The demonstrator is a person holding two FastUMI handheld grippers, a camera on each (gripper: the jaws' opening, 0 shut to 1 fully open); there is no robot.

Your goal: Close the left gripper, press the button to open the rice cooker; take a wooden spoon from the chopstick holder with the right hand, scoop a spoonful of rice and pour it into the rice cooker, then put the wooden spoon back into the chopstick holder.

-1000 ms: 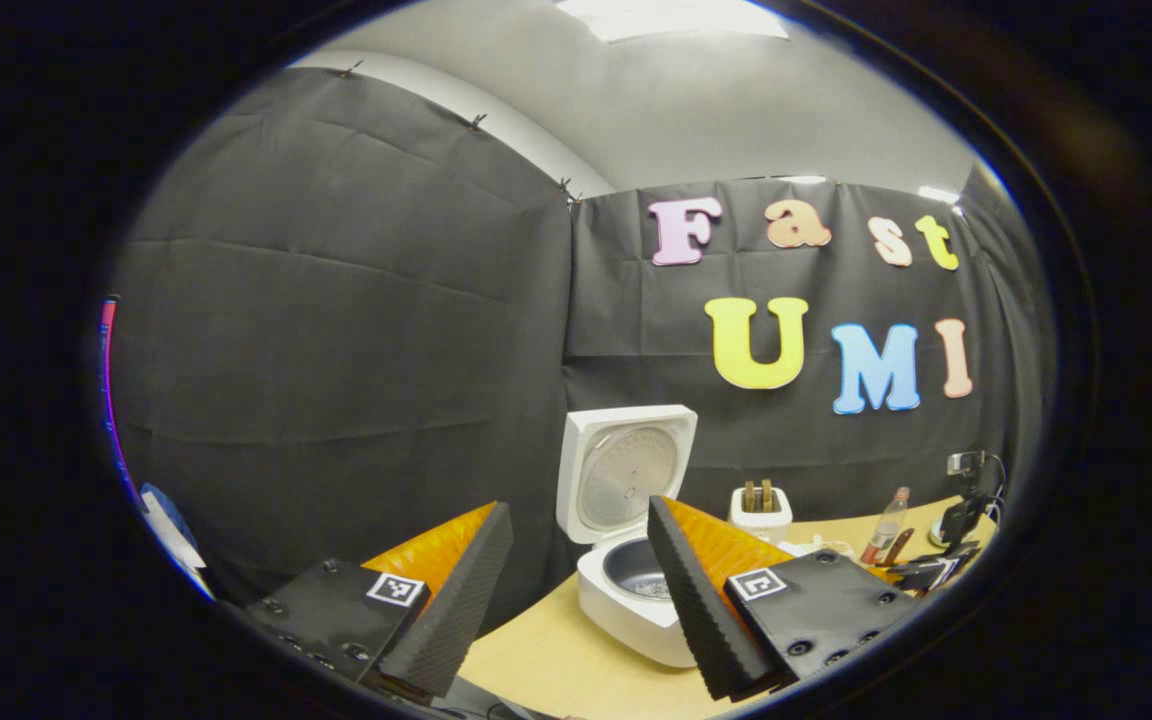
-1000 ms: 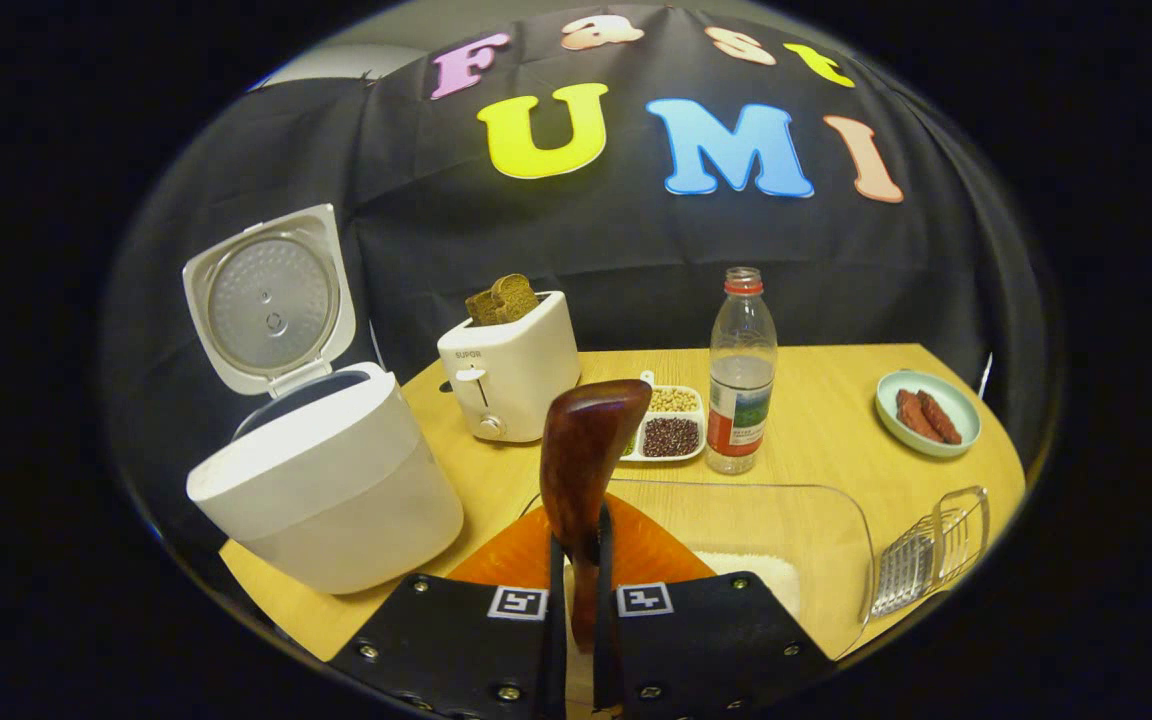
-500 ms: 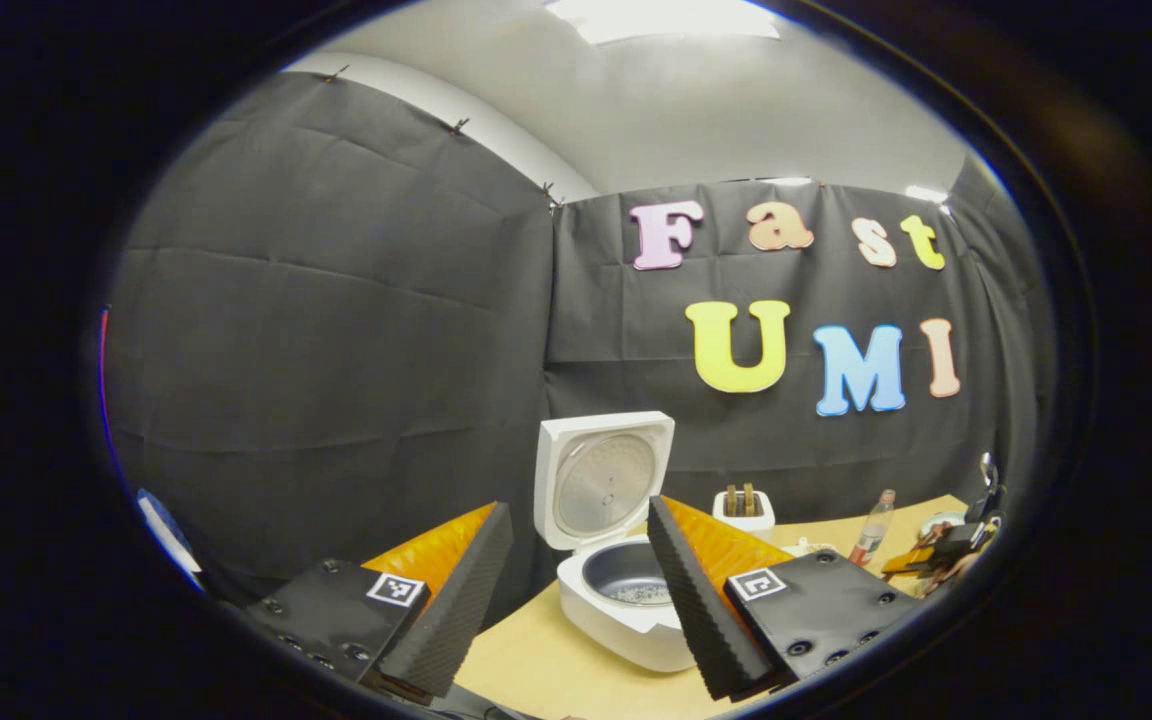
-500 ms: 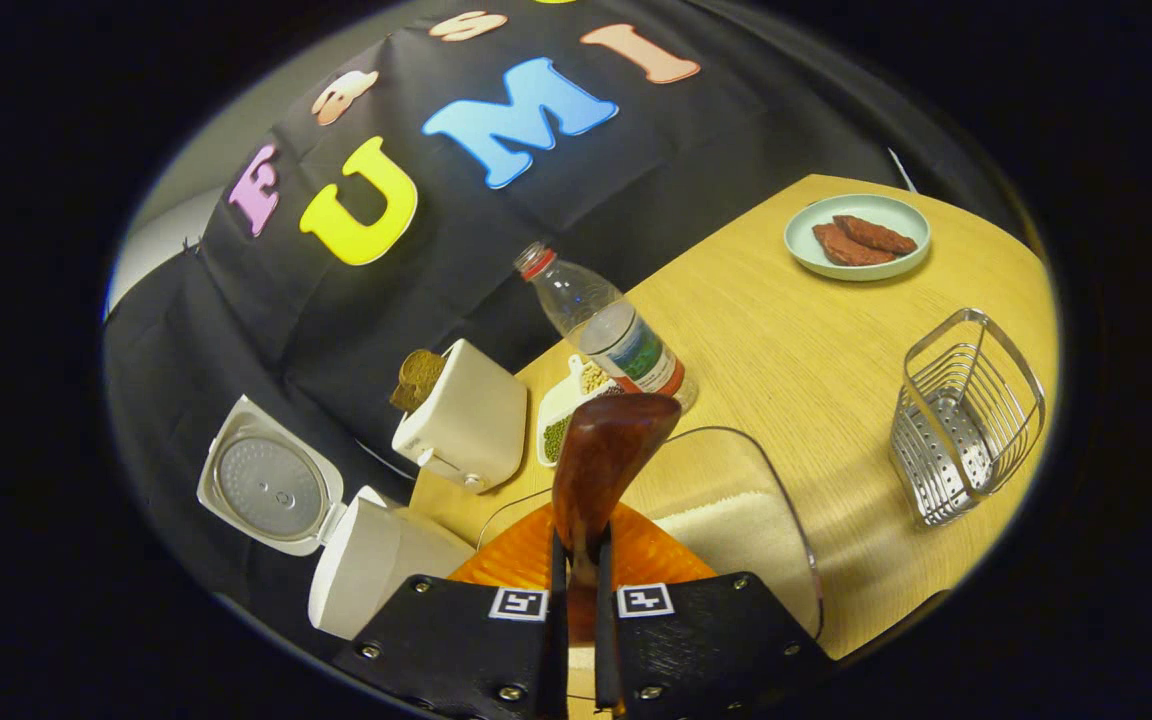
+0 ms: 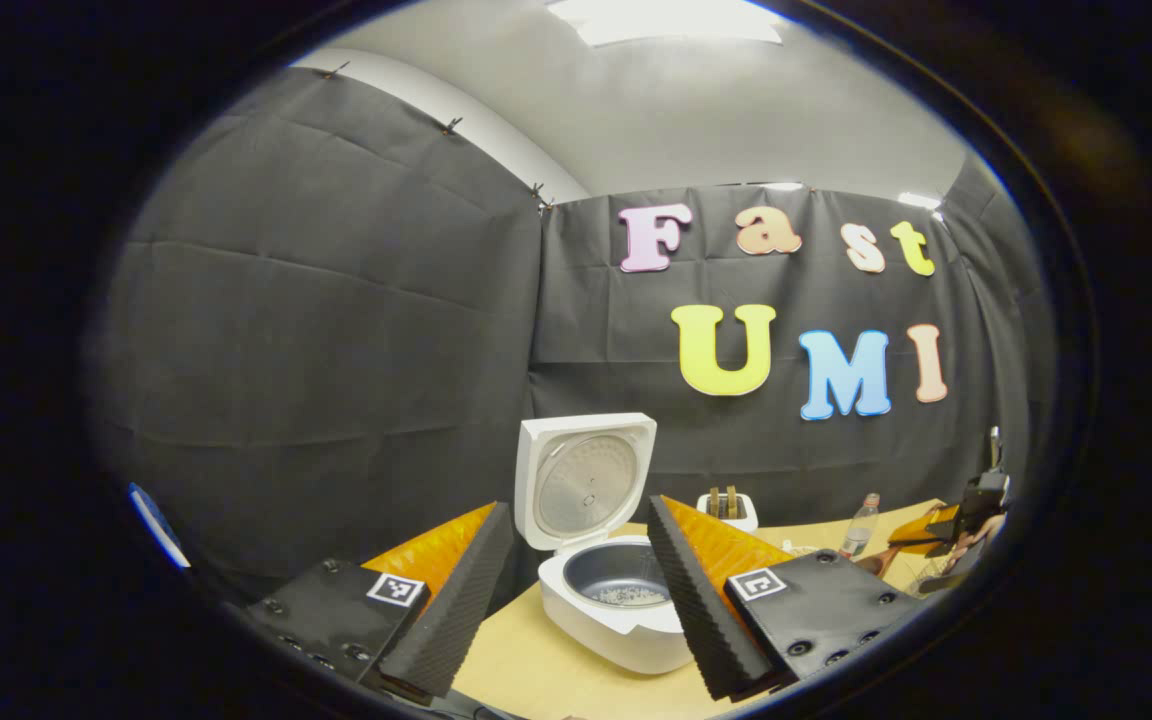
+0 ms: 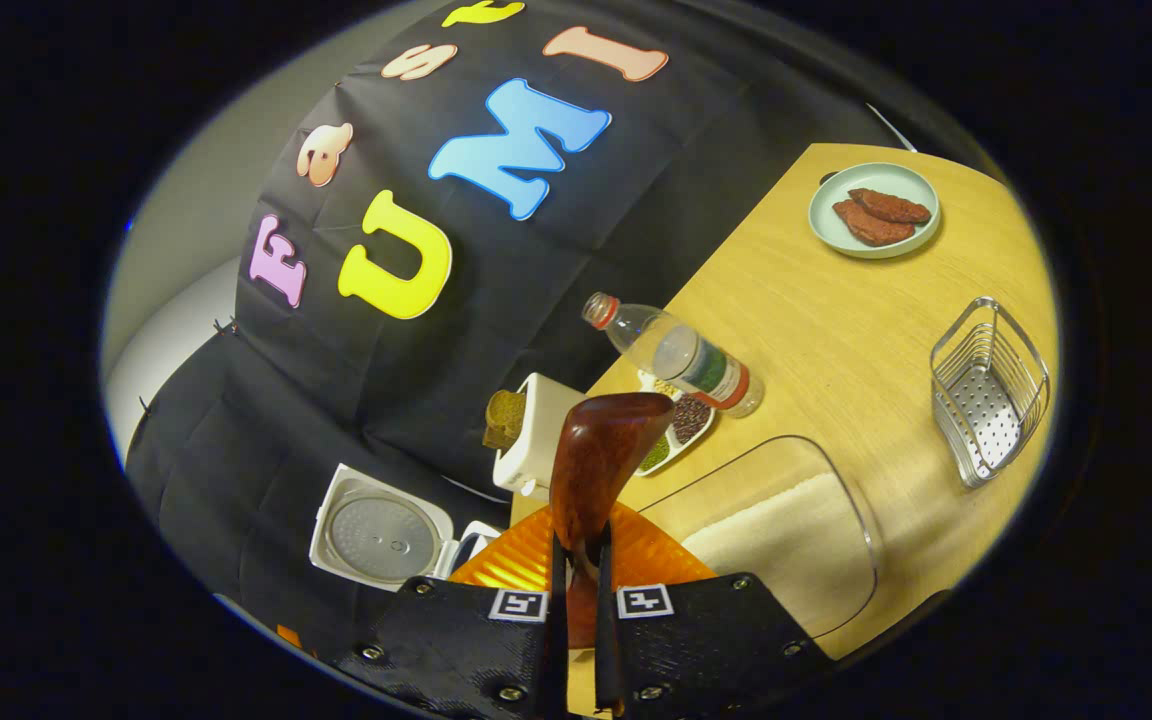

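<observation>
Right tool (image 6: pixel 576 600) clamped tight on the wooden spoon (image 6: pixel 596 465) handle, bowl up, view rolled hard. Left tool (image 5: pixel 576 600) wide open, holding nothing, off the desk (image 5: pixel 556 675). Rice cooker (image 5: pixel 611 600) lid up, some rice in its pot. Rice tray (image 6: pixel 776 530) just right of spoon; empty wire holder (image 6: pixel 991 390) farther right.

The wooden spoon's (image 6: pixel 596 470) handle is hidden between the right claw's (image 6: pixel 576 620) fingers.
</observation>
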